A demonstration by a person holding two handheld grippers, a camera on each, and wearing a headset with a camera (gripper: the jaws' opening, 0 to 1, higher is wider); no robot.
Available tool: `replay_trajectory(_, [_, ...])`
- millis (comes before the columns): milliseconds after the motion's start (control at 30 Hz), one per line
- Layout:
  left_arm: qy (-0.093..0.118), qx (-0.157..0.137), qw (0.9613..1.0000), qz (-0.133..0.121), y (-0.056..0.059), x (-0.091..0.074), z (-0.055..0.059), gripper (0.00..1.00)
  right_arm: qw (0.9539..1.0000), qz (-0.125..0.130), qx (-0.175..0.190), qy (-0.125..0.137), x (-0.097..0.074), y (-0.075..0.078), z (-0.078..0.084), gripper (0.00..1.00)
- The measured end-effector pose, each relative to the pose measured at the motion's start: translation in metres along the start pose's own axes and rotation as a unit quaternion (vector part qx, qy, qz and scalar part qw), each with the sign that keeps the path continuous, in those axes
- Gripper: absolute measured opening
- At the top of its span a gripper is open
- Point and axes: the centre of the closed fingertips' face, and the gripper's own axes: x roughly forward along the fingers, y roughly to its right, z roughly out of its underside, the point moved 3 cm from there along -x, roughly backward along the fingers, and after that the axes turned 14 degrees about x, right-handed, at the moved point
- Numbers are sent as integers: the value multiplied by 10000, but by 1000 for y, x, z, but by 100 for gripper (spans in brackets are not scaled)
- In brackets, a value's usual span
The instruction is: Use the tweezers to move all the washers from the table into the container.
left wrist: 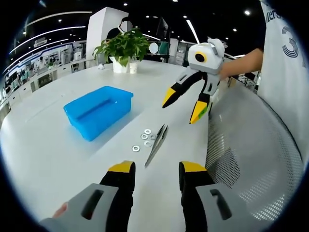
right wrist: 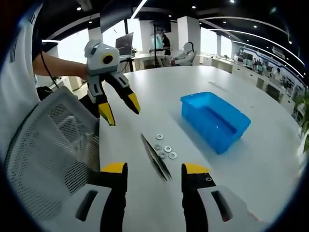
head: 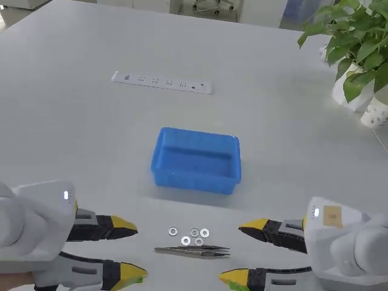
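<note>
1. A blue rectangular plastic container (head: pixel 194 180) sits open-topped near the middle of the pale grey table (head: pixel 79 133) in the head view.
2. Five small silver metal washers (head: pixel 189 235) lie loose on the tabletop at 6 o'clock from the container, near it but not touching, none of them inside it.
3. The slim silver metal tweezers (head: pixel 193 250) lie flat just beside the washers, at their 6 o'clock, running crosswise from 9 to 3 o'clock. Neither gripper touches them.
4. The left gripper (head: pixel 140 251), white with black fingers and yellow tips, hangs at 9 o'clock from the tweezers. Its fingers are spread apart with nothing between them.
5. The right gripper (head: pixel 231 253), of the same make, hangs at 3 o'clock from the tweezers, its fingers likewise apart and holding nothing.
6. In each gripper view the other gripper hovers above the table beyond the tweezers, jaws wide.
7. A long white power strip (head: pixel 162 82) lies at about 11 o'clock from the container, well apart.
8. A green leafy plant in a white pot (head: pixel 357 48) stands at 2 o'clock.
</note>
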Motion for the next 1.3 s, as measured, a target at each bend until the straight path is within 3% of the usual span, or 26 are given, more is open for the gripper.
replay_trajectory(533, [-50, 0, 9995, 313, -8, 28, 9, 33, 9979, -345, -254, -485, 34, 4, 4, 37])
replay_trajectory(633, [48, -125, 9992, 383, -10, 32, 7, 31, 9968, -385, -355, -601, 40, 4, 5, 34])
replay_trajectory(867, [-221, 84, 9979, 600, -9, 41, 15, 29, 9946, -436, -421, -848, 46, 7, 10, 29])
replay_trajectory(1100, [-240, 250, 9969, 701, -9, 48, 14, 22, 9920, -476, -491, -1063, 49, 9, 15, 18])
replay_trajectory(1300, [-293, 397, 9959, 758, -12, 50, 14, 19, 9915, -463, -609, -1057, 52, 9, 13, 14])
